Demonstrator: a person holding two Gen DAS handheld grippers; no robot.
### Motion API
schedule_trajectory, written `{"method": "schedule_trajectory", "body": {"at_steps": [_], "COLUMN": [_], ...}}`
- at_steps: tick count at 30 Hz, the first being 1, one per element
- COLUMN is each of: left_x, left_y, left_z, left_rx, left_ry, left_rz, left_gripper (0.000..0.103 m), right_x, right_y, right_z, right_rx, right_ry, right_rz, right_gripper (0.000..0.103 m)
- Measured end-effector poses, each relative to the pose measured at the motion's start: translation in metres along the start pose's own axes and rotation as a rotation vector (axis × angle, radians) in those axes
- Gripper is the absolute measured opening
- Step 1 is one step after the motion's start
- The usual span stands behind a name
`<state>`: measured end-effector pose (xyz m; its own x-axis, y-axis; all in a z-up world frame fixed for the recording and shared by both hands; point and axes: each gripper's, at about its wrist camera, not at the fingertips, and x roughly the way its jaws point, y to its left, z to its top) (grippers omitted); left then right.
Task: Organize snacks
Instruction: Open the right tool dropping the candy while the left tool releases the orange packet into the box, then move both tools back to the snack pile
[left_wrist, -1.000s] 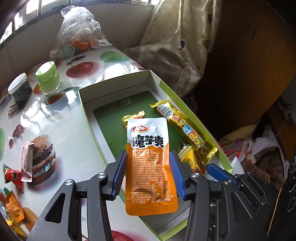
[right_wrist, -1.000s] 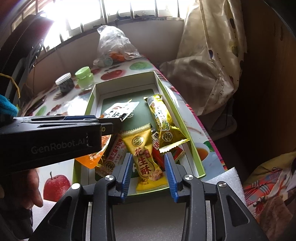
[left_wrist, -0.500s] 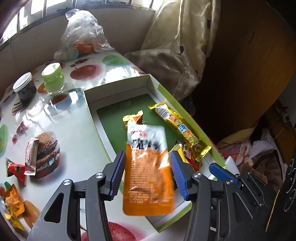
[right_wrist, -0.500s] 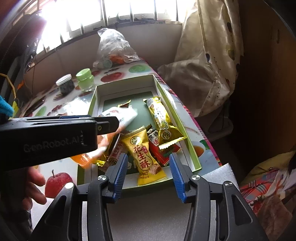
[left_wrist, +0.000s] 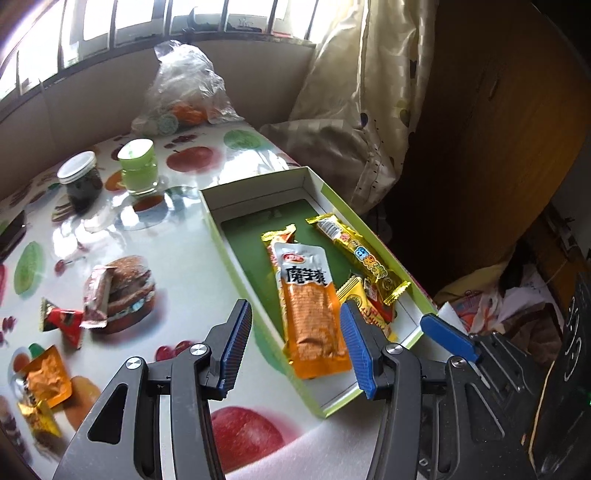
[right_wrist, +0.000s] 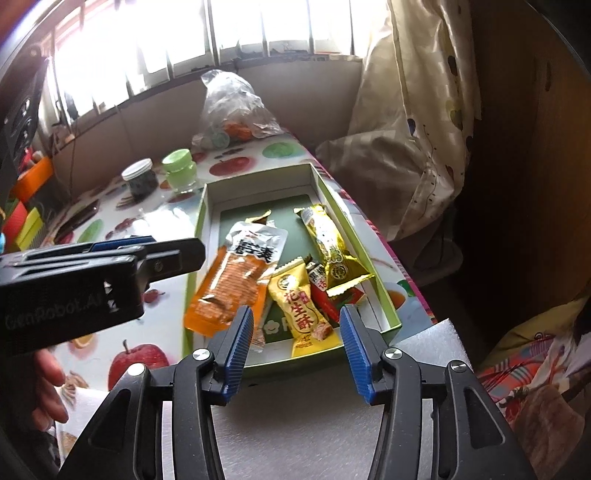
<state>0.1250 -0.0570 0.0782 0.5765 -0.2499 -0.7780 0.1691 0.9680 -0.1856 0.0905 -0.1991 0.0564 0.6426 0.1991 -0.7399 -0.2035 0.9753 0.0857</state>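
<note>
A green-lined cardboard box (left_wrist: 258, 192) (right_wrist: 258, 181) lies on the fruit-print table. An orange konjac pouch (left_wrist: 308, 306) (right_wrist: 236, 280) lies in it, its lower end over the box's left rim. A long gold bar (left_wrist: 358, 256) (right_wrist: 327, 243) and a yellow peanut candy (right_wrist: 301, 310) lie beside it. My left gripper (left_wrist: 293, 345) is open and empty, just in front of the pouch. My right gripper (right_wrist: 295, 345) is open and empty at the box's near end, over the yellow candy.
Loose snacks lie on the table at left: a brown wrapper (left_wrist: 96, 297), a red packet (left_wrist: 61, 321) and an orange packet (left_wrist: 46, 374). A dark jar (left_wrist: 79, 181), a green jar (left_wrist: 138, 166) and a plastic bag (left_wrist: 184, 96) stand at the back. A curtain (left_wrist: 351, 110) hangs at right.
My left gripper opened and dropped the orange pouch into the box, then drew back. My right gripper opened wider and also pulled back a little.
</note>
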Motion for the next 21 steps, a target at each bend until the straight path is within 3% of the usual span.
{"method": "schedule_trajectory", "body": {"at_steps": [21], "left_x": [-0.054], "left_y": [0.052], "left_z": [-0.044], "left_rx": [-0.081], "left_ry": [-0.081], "left_rz": [0.139], "left_gripper": [0.051], "right_x": [-0.012], "right_y": [0.054], "right_z": [-0.005], "right_rx": [-0.079], "right_ry": [-0.028], "right_rz": [0.091], "right_gripper": [0.048]}}
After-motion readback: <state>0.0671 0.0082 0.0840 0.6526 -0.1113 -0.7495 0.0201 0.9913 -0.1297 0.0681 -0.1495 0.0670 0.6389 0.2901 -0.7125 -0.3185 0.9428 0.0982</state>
